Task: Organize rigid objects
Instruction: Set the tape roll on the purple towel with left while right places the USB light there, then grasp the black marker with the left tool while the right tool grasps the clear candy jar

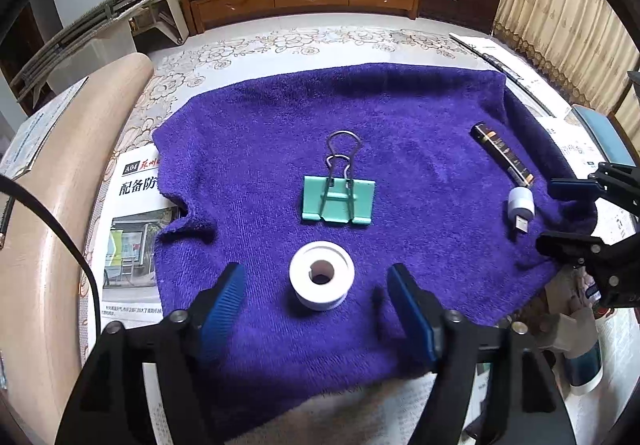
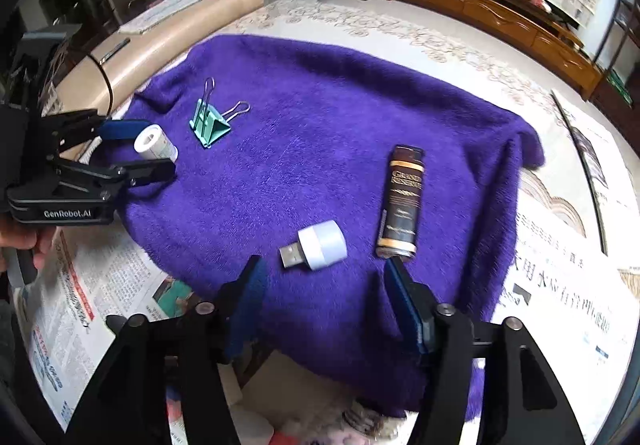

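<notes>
- On the purple towel [image 1: 400, 117] spread over the surface [image 1: 280, 41] lie four small things: a white tape roll [image 1: 322, 275], a mint-green binder clip [image 1: 339, 199], a white USB plug light [image 1: 521, 205] and a dark brown tube [image 1: 502, 153] with gold bands.
- Left claw [image 1: 316, 297]: its blue-padded fingers stand wide apart, one on each side of the tape roll, neither touching it in the left wrist view. The roll sits flat on the towel with its hole facing up.
- From the right wrist camera the same roll [image 2: 154, 143] shows between the left claw's [image 2: 140, 149] two fingers, near the towel's left edge.
- Binder clip: just beyond the roll, resting on the towel with its wire handles pointing away from the left camera; in the right view the clip [image 2: 210, 125] sits apart from the roll.
- Right claw [image 2: 324, 285]: fingers wide apart and holding nothing, hovering at the near edge of the towel [image 2: 340, 117].
- USB plug light [image 2: 316, 245]: lying on its side just ahead of the right claw's gap, metal plug pointing left, untouched.
- Brown tube [image 2: 402, 201]: lying just beside the plug light on its right, its near end close to the right claw's right finger.
- Newspaper sheets [image 2: 92, 285] lie under and around the towel.
</notes>
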Tool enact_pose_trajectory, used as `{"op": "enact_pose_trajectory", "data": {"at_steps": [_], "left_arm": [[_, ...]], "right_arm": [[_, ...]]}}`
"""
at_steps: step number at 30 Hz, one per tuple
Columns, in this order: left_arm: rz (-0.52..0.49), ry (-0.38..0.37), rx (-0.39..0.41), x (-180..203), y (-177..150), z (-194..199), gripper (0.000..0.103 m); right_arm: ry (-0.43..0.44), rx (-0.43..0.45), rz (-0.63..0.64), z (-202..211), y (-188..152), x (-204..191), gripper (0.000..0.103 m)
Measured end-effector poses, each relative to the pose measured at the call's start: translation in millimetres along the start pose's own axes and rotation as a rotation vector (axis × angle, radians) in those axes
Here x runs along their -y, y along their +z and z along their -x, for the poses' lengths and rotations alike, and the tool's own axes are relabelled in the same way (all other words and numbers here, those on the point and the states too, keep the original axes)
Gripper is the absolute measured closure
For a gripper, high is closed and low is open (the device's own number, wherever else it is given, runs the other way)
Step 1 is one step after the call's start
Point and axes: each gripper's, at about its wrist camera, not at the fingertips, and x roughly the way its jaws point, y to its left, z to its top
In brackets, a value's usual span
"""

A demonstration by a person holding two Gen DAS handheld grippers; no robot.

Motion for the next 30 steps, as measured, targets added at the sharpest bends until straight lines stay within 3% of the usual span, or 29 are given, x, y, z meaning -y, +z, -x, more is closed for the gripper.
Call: {"op": "enact_pose_trajectory", "data": {"at_steps": [3, 5, 7, 9, 14, 19, 26, 30], "left_arm": [[0.004, -0.002, 0.003, 3.1, -1.4, 7.7, 0.024], [0.012, -0.008, 0.007, 5.0, -2.8, 14.5, 0.021], [0.015, -0.01, 0.029, 9.5, -6.2, 25.9, 0.014], [0.019, -0.013, 0.054, 14.7, -12.0, 37.0, 0.0], [-0.001, -0.049, 0.087, 34.1, -35.4, 62.7, 0.0], [-0.117, -0.081, 0.067, 56.3, -72.2, 69.0, 0.0], [-0.218, -0.141, 0.051, 63.9, -106.5, 57.1, 0.0], [-0.28, -0.129, 0.06, 70.0, -114.5, 50.9, 0.0]], "right_arm": [[-0.003, 0.027, -0.036, 13.2, -8.6, 4.9, 0.033], [-0.004, 0.044, -0.064, 23.2, -15.2, 7.9, 0.012], [-0.007, 0.063, -0.093, 33.6, -21.9, 10.0, 0.004], [-0.008, 0.077, -0.113, 40.3, -26.3, 11.7, 0.001], [-0.058, 0.179, -0.272, 85.1, -60.0, 20.7, 0.0], [-0.062, 0.195, -0.358, 103.9, -89.3, 27.8, 0.0], [-0.054, 0.213, -0.518, 103.6, -144.7, 47.3, 0.0], [-0.064, 0.208, -0.533, 100.1, -154.2, 48.2, 0.0]]}}
